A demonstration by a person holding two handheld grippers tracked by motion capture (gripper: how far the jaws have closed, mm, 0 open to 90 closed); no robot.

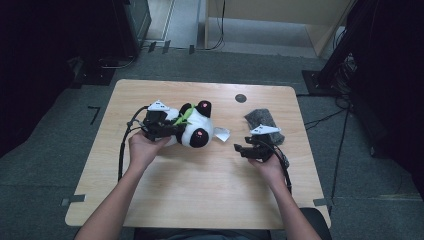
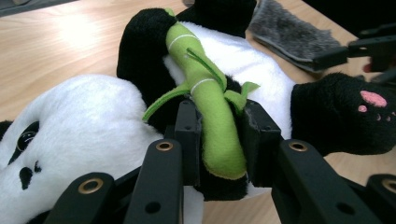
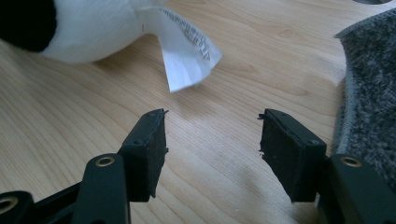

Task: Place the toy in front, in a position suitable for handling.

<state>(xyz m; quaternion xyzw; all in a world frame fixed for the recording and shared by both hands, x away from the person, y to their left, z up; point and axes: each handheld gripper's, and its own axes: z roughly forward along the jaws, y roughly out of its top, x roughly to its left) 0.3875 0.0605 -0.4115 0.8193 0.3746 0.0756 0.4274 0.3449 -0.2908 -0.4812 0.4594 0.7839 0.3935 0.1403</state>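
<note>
The left gripper (image 2: 219,140) has its jaws pinching the green bamboo stalk (image 2: 210,100) sewn onto the plush panda (image 1: 192,127), which lies on the desk (image 1: 200,190), so the grasp looks done; the right gripper (image 3: 212,149), jaws spread and empty, waits near the white tag (image 3: 187,46), beside the grey cloth (image 1: 262,120), its part apparently still to come

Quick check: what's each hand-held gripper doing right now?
Left hand-held gripper: shut on the green bamboo stalk of the panda plush.
Right hand-held gripper: open, holding nothing.
</note>
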